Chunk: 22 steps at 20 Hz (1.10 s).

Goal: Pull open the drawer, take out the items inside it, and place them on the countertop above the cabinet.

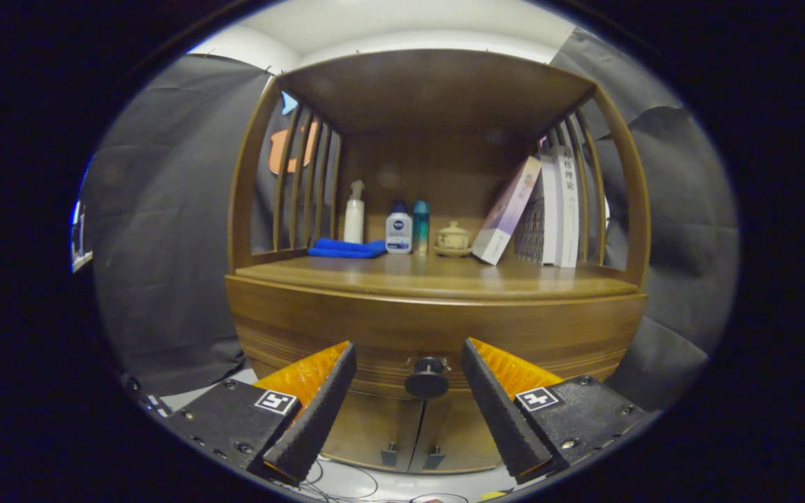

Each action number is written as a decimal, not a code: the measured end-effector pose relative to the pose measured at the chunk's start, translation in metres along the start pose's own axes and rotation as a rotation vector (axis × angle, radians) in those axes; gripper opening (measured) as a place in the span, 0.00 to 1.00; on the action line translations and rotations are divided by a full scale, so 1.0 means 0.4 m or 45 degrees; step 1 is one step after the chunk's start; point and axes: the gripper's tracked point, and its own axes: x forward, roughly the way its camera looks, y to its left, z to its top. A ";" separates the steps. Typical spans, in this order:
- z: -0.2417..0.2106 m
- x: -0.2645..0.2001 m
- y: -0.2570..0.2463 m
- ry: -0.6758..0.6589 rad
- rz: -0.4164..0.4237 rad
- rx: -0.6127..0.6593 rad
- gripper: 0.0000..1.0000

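Hand-held gripper (409,377) stood with fingers spread, gripping nothing; the drawer knob (426,378) lay between the tips and slightly beyond, dead ahead at lower centre of the frame, on the closed drawer (374,335). Above it, the surface (437,278) was bare along its front, with a blue cloth (346,248), bottles (398,228) and books (557,209) at the back.

Your gripper (408,377) fingers stand apart, the drawer (430,335) knob (427,381) between them; countertop (437,276) above bears, left to right: cloth (346,248), bottles (398,227), lidded pot (452,238), books (549,213).
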 end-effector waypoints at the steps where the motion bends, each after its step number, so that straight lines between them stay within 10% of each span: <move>1: -0.016 0.023 -0.008 0.016 -0.009 -0.003 0.99; 22: -0.098 0.091 -0.048 0.117 -0.103 0.096 0.39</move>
